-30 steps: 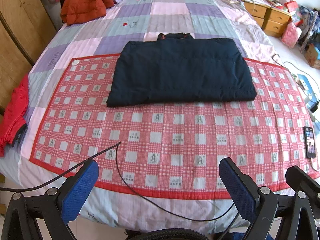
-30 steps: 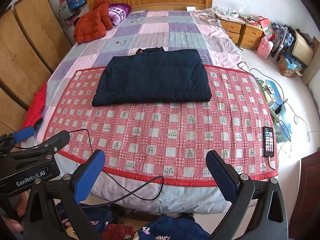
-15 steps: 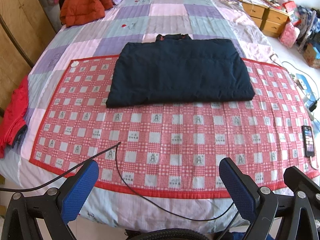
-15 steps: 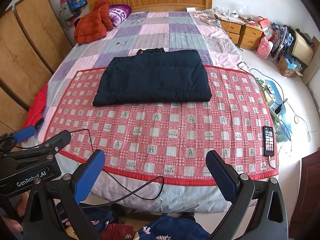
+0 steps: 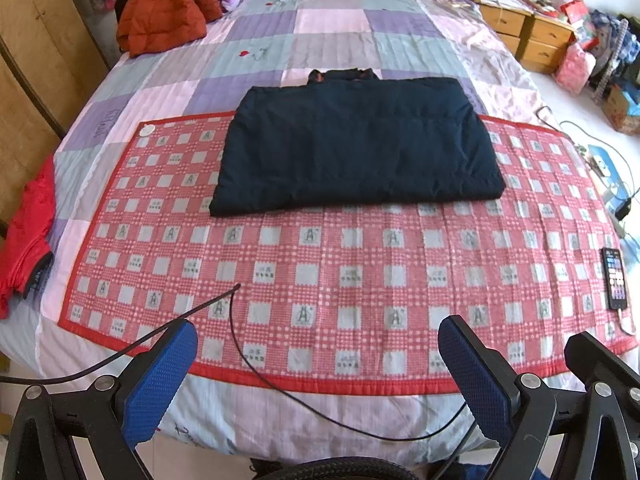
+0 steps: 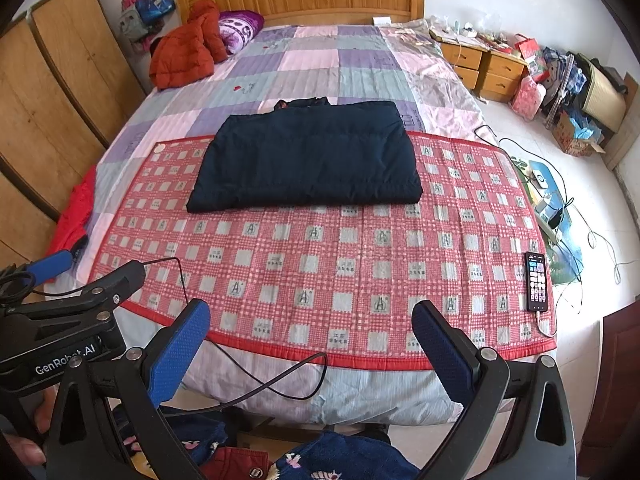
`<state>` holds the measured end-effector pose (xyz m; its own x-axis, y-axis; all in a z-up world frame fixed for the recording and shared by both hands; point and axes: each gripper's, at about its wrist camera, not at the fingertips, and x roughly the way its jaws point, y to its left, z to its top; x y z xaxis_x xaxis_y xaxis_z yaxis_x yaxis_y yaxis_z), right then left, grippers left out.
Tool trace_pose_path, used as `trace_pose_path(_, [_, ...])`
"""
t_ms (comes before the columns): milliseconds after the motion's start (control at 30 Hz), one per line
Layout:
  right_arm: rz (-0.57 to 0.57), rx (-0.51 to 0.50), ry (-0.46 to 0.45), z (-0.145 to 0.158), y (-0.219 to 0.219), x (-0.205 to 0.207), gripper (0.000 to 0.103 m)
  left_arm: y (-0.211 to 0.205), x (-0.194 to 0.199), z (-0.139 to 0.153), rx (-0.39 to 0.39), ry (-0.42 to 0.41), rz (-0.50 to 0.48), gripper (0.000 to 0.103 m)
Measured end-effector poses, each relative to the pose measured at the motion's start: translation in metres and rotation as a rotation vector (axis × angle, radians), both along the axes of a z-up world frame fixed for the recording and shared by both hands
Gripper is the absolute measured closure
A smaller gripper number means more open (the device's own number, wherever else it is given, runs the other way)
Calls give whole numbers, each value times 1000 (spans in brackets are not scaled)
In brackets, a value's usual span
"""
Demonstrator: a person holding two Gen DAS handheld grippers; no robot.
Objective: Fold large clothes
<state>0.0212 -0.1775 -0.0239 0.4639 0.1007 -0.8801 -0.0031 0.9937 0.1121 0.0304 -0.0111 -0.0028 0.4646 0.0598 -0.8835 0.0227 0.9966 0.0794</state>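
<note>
Inspecting the bed (image 6: 304, 72) from its foot, we find the dark jacket (image 5: 356, 148) lying flat and already folded into a rough rectangle, its near part on the red mat (image 5: 320, 264) and its collar end on the quilt (image 5: 336, 52) beyond. Both tongs hang over the foot edge, well apart from the garment — the left tongs (image 5: 316, 384) and the right tongs (image 6: 312, 352) each stand with jaws wide apart and nothing between them.

The relation that matters: the jacket lies straight ahead of both tongs, across a broad stretch of bare mat, with its long axis running left to right, square to our line of approach. It sits roughly centred in the left view and somewhat left of centre in the right view, so we judge neither tongs clearly nearer; its left corner falls to the left tongs, its right corner to the right.

Limits of the record — how many layers the fold holds and where the sleeves are tucked cannot be made out. A cable (image 5: 280, 396) trails over the mat's near edge. A phone (image 6: 536, 280) rests at the mat's right end.
</note>
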Motion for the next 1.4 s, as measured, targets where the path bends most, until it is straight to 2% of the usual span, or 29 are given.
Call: trace_pose_path(1400, [4, -3, 2, -1, 2, 2, 0, 1, 3, -6, 3, 5, -12, 4])
